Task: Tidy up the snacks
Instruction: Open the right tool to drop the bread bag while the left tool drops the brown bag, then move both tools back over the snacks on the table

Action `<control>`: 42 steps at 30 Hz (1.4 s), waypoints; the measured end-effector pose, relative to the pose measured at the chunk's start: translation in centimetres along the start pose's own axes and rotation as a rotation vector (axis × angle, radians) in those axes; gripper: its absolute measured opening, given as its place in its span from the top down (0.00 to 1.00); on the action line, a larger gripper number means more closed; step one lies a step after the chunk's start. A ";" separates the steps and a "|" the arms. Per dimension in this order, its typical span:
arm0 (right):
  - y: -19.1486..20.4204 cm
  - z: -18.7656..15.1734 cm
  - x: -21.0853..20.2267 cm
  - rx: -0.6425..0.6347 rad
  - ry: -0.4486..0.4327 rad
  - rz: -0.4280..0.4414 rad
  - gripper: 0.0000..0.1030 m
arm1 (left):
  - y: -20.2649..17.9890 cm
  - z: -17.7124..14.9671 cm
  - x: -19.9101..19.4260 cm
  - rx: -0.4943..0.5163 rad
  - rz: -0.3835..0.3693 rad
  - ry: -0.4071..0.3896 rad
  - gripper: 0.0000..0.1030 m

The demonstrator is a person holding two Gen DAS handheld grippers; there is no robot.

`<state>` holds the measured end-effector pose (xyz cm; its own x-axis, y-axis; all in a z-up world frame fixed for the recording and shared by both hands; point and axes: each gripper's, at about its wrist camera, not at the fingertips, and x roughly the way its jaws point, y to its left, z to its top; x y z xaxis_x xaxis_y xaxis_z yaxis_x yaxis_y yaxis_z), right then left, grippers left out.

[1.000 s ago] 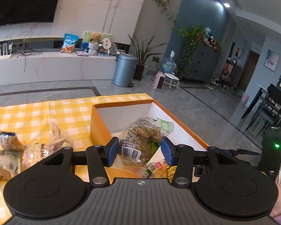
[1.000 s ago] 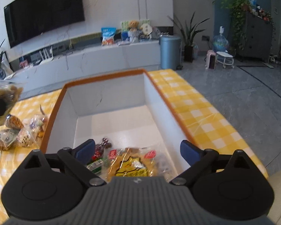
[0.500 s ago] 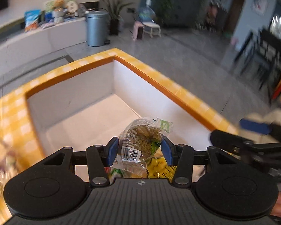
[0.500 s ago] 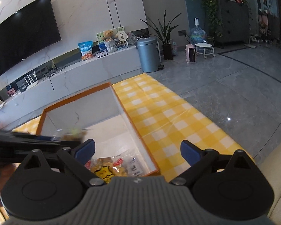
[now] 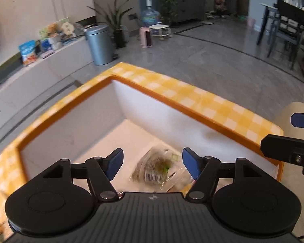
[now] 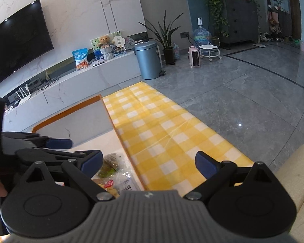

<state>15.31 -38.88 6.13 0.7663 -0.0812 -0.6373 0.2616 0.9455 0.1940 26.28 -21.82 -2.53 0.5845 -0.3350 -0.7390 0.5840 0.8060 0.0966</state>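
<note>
My left hand-held gripper (image 5: 153,163) is opening over the box (image 5: 166,99); the snack bag (image 5: 154,170) drops inside, clear of the pads. I should keep opening before lifting away. My right hand-held gripper (image 6: 149,163) stands wide and empty.

Box (image 5: 172,109): smooth matt white inner walls and floor, with an orange rim that looks painted or taped. Cloth (image 6: 164,129): yellow-and-white check with a slight sheen and fine creases, looks like coated fabric or plastic sheet. Bag (image 5: 154,168) in the box: clear, crinkled glossy plastic film with a printed barcode label. Left gripper (image 5: 152,163): matt black plastic arms, ribbed dark-grey housing, blue pads that look rubbery, bright metal pivot screws. Right gripper (image 6: 149,162): same finish. Floor (image 6: 243,93): polished grey stone-look tiles, reflective. Bin (image 6: 148,59): smooth blue-grey satin metal. Wall (image 6: 87,10): glossy white marble-look panels.
</note>
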 end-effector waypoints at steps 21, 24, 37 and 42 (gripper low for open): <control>11.9 -2.0 -5.0 -0.223 -0.038 0.150 0.07 | 8.0 -5.0 -12.7 -0.158 0.204 -0.133 0.23; 15.1 -2.9 -5.6 -0.265 -0.044 0.177 0.08 | 10.3 -7.9 -14.4 -0.203 0.204 -0.148 0.22; 28.2 -7.8 -4.0 -0.451 -0.039 0.286 0.26 | 22.7 -20.3 -16.1 -0.511 0.392 -0.117 0.22; 30.1 -9.5 -0.6 -0.451 -0.025 0.202 0.10 | 24.6 -21.6 -15.8 -0.547 0.403 -0.104 0.22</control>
<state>17.20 -7.36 5.29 0.7910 0.1151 -0.6009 -0.1692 0.9850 -0.0340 19.23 13.87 -2.87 0.7636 0.0191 -0.6454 -0.0422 0.9989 -0.0203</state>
